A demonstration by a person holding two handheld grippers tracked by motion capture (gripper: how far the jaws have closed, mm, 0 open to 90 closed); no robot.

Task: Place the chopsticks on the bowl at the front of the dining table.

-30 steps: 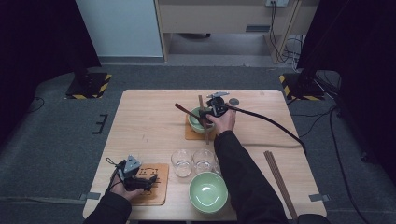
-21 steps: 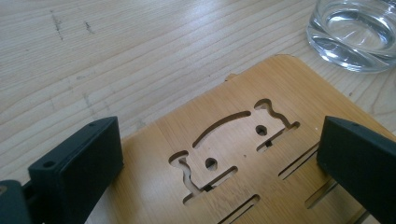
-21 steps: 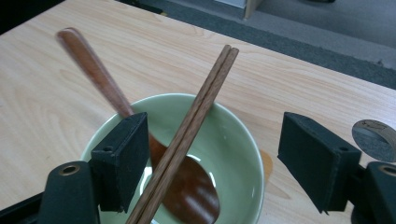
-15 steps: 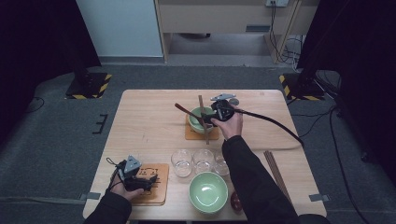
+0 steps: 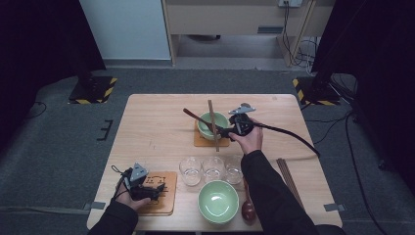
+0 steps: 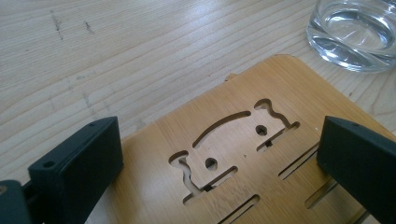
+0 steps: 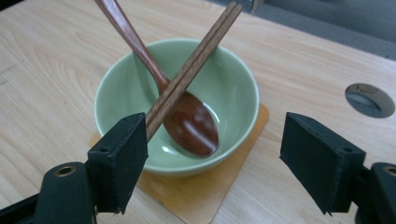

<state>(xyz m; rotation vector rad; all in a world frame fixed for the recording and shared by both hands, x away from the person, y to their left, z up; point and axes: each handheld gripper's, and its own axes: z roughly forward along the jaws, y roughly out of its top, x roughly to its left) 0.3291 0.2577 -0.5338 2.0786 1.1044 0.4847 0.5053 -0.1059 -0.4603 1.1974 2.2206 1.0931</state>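
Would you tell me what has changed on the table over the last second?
The right gripper has drawn back from over the far green bowl toward the table's right side, jaws open and empty. The chopsticks and spoon still rest in that bowl. The left gripper stays on the wooden coaster.

I am working in what looks like a lab or recording studio rather than a home. My wooden table (image 5: 156,132) stands alone on grey carpet (image 5: 54,147). Beyond the table's far edge hang black curtains (image 5: 44,34) to either side of a pale panel (image 5: 125,27). Off the table's far corners sit stand bases marked with yellow-and-black hazard tape (image 5: 93,89), and cables (image 5: 293,29) trail down past a wooden cabinet (image 5: 235,17) behind the table. Tape strips (image 5: 97,205) mark the floor at the table's near corners.
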